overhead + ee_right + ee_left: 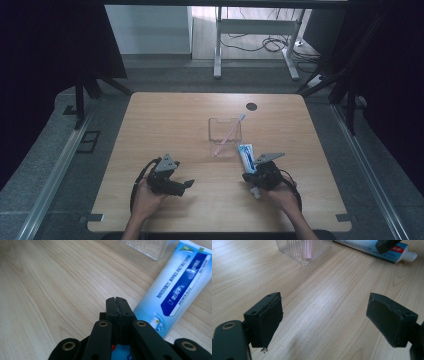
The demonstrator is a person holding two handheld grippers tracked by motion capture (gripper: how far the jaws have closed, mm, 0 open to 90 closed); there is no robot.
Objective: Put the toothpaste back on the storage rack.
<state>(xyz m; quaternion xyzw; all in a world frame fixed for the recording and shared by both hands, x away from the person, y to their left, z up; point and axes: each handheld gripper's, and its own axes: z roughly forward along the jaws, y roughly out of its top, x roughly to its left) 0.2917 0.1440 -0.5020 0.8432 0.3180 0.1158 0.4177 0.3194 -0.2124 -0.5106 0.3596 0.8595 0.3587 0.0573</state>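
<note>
The blue and white toothpaste tube lies flat on my light wooden worktop, right of the middle and on the near side. Its white cap points back toward me. My right tongs are over the near end of the tube, and their two black jaws are pressed flat together with nothing between them. The tube runs under and beside them, but I cannot tell if the tips touch it.

Just past the tube, a bit to the left, stands the clear ribbed plastic cup. It is upright and sits near the tube, maybe touching its far end. A pink toothbrush leans inside the cup, with its top sticking out over the far right corner.

My left tongs are well apart from the tube, off to the left on the near side of the worktop. Their jaws are wide apart and hold nothing, with bare wood under them. They point toward the cup and the tube.

Far back on the worktop there is a small dark round hole.
</note>
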